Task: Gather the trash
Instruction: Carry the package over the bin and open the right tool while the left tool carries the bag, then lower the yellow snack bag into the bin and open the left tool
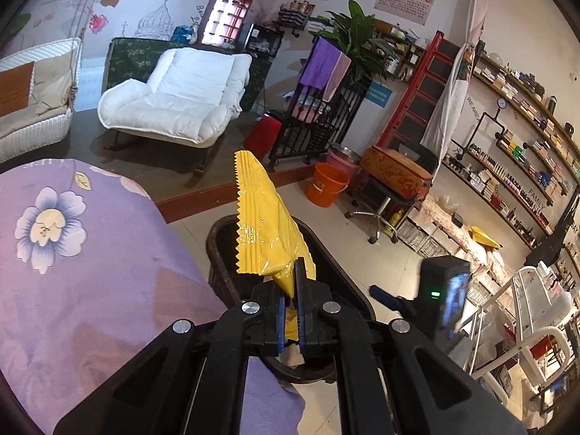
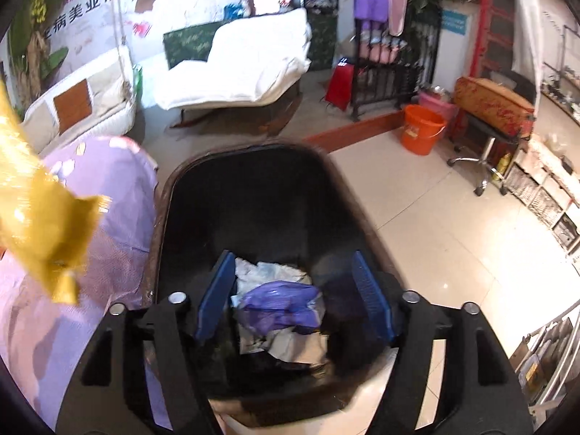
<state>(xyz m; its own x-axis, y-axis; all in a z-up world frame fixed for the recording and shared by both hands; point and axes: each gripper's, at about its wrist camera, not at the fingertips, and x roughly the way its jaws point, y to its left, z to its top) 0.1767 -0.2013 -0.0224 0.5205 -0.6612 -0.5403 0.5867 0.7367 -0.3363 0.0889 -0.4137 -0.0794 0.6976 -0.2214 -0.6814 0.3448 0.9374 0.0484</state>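
My left gripper [image 1: 291, 272] is shut on a yellow snack wrapper [image 1: 259, 224] with zigzag edges, which sticks up above the rim of a dark trash bin [image 1: 217, 239]. The same yellow wrapper [image 2: 40, 214] shows blurred at the left edge of the right wrist view. My right gripper [image 2: 293, 272] stands open over the dark trash bin [image 2: 181, 195], with nothing between its blue pads [image 2: 217, 290]. Below them in the bin lie a crumpled purple bag [image 2: 279, 308] and white paper scraps [image 2: 268, 272]. The right gripper's body [image 1: 444, 290] appears at the right of the left wrist view.
A table under a purple flowered cloth [image 1: 83, 253] stands left of the bin. An orange bucket [image 2: 422, 128], a rolling stool [image 2: 489, 116], a white recliner [image 1: 177, 98] and a black rack with towels [image 1: 319, 108] stand on the tiled floor beyond. Shelves [image 1: 507, 166] line the right wall.
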